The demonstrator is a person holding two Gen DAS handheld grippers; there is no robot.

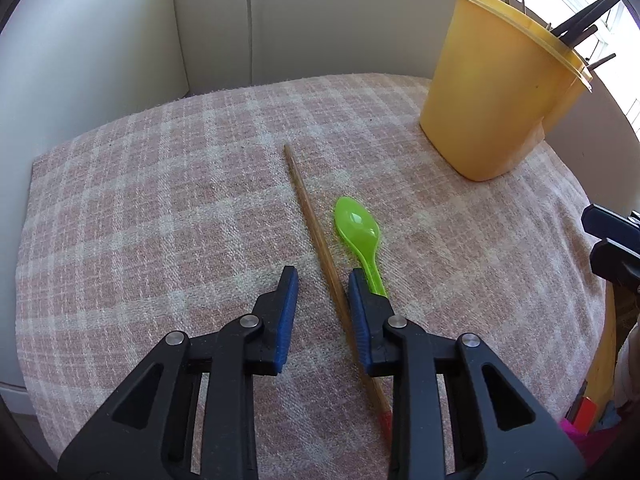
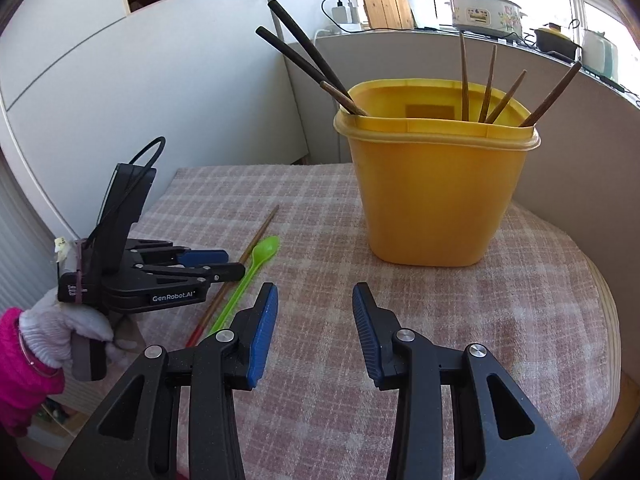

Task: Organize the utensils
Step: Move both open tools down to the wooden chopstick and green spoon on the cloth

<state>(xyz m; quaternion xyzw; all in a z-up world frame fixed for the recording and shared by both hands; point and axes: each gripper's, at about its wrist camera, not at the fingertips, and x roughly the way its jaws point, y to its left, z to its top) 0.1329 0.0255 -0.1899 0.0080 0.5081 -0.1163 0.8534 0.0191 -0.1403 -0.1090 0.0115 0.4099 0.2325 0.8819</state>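
A wooden chopstick [image 1: 316, 236] with a red end lies on the pink plaid cloth [image 1: 160, 208], beside a green plastic spoon [image 1: 358, 226]. My left gripper [image 1: 323, 280] is open, low over them, its fingers astride the chopstick; its right finger covers the spoon's handle. In the right wrist view the chopstick [image 2: 258, 238] and spoon [image 2: 256, 266] lie just past the left gripper [image 2: 228, 264]. A yellow container [image 2: 432, 184] holds several chopsticks. My right gripper [image 2: 315, 296] is open and empty, short of the container.
White panel walls [image 1: 100, 40] stand behind and left of the table. The table's rounded edge [image 2: 608, 320] runs on the right. A windowsill with a cooker pot [image 2: 484, 12] lies beyond the wall. The yellow container [image 1: 496, 96] stands at the far right in the left wrist view.
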